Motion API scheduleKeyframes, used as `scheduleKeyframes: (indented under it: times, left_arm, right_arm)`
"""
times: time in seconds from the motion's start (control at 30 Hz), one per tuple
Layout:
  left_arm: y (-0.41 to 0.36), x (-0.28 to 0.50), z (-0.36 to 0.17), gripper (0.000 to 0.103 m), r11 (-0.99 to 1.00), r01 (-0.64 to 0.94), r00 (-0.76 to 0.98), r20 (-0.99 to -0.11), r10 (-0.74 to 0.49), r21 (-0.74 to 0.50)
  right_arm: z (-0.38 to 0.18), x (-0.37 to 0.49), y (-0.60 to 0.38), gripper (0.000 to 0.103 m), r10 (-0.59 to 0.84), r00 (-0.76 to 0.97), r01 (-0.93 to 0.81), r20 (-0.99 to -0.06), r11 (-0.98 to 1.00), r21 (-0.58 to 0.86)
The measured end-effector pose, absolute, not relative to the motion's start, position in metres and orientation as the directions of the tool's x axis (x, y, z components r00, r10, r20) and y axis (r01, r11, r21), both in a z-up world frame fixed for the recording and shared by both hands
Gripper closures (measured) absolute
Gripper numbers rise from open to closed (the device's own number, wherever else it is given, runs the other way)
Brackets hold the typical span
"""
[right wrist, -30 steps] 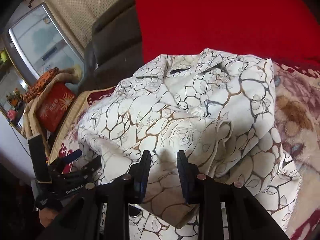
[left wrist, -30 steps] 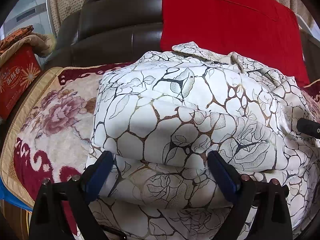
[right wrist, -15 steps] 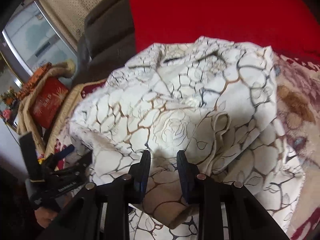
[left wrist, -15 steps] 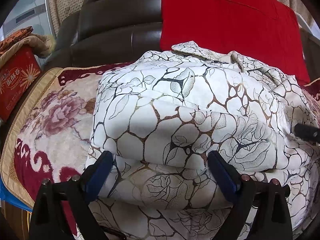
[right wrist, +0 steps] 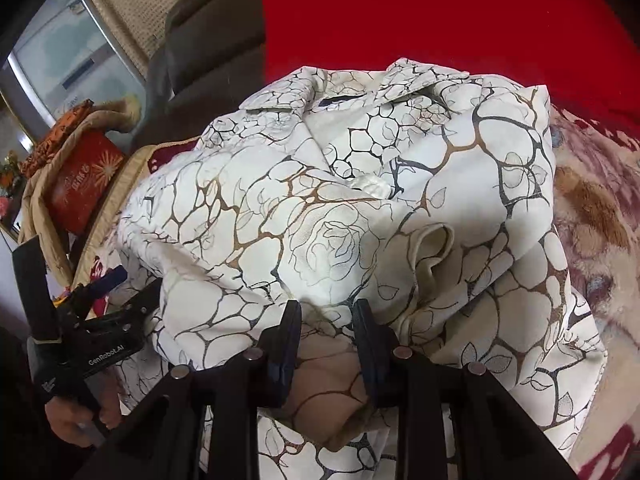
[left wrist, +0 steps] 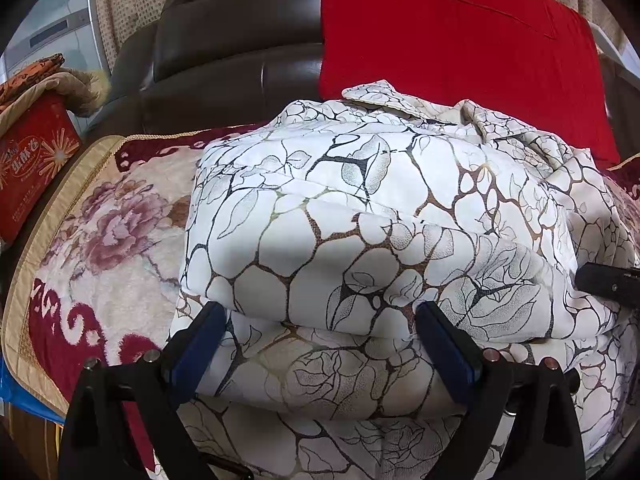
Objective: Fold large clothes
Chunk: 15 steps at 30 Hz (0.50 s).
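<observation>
A large white garment (left wrist: 360,216) with a black and gold crackle and rose print lies folded in layers on the sofa, collar at the far end; it also shows in the right wrist view (right wrist: 360,200). My left gripper (left wrist: 320,344) is open, its blue pads set wide at the near edge of the folded layers. My right gripper (right wrist: 326,336) has its jaws partly closed with a fold of the garment between the pads. The right gripper's tip shows at the right edge of the left wrist view (left wrist: 608,284). The left gripper shows at the lower left of the right wrist view (right wrist: 100,320).
A floral red and cream blanket (left wrist: 104,248) covers the seat of a brown leather sofa (left wrist: 224,52). A red cloth (left wrist: 460,40) hangs over the backrest. A red box (left wrist: 32,160) under a tan blanket stands to the left.
The right gripper has shifted a little with its fold, and the garment's top layer has settled lower and flatter. The left gripper has stayed in place.
</observation>
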<state>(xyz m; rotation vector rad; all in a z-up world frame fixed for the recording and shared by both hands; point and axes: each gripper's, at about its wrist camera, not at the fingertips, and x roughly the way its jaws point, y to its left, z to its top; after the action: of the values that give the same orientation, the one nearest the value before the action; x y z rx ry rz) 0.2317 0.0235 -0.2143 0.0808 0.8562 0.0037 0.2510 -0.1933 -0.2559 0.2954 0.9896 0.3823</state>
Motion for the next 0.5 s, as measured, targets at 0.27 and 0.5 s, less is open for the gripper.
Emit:
scheduleKeyframes:
  times: [0.27, 0.5]
  left_arm:
    - [0.041, 0.197, -0.196, 0.007, 0.991, 0.048, 0.708, -0.704, 0.052, 0.122]
    - [0.092, 0.146, -0.19, 0.007, 0.99, 0.017, 0.738, -0.669, 0.083, 0.141]
  right_arm:
    - [-0.24, 0.236, -0.226, 0.023, 0.52, 0.53, -0.168, -0.67, 0.838, 0.519]
    - [-0.232, 0.192, -0.275, 0.023, 0.491, 0.631, -0.131, -0.6, 0.83, 0.542]
